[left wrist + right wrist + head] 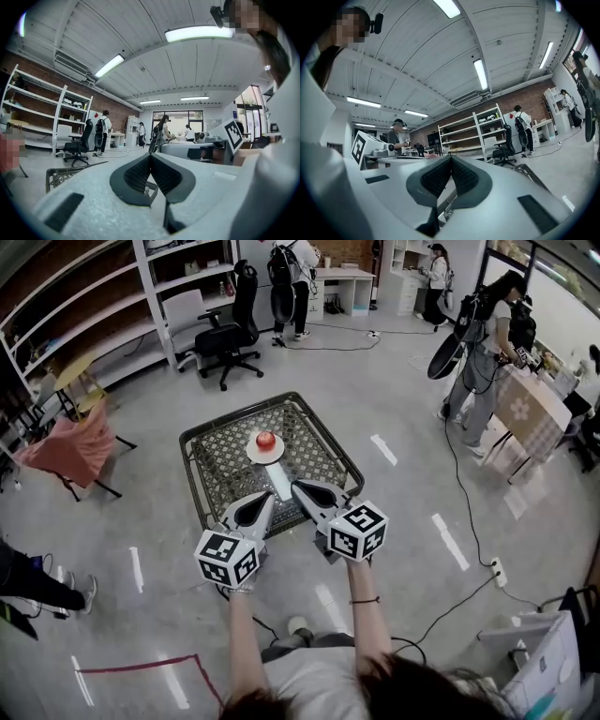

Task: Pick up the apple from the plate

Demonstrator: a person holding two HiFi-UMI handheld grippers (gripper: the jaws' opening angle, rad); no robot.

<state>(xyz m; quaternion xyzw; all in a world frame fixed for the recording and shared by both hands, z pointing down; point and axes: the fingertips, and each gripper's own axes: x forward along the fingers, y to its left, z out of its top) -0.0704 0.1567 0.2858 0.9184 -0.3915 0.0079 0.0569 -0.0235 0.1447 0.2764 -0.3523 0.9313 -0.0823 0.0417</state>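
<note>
A red apple (265,440) sits on a white plate (265,451) in the middle of a low square table (211,451) with a patterned top and a dark metal rim. In the head view both grippers hover over the table's near edge, well short of the plate. My left gripper (265,498) is shut with nothing in it, and its jaws meet at a point (150,155). My right gripper (298,487) is shut and holds nothing, jaws touching (450,158). The apple shows in neither gripper view.
A black office chair (232,329) stands beyond the table, with white shelving (112,315) at the left. A pink-draped folding chair (70,451) is left of the table. Several people stand at the back and right. Cables (464,521) cross the floor on the right.
</note>
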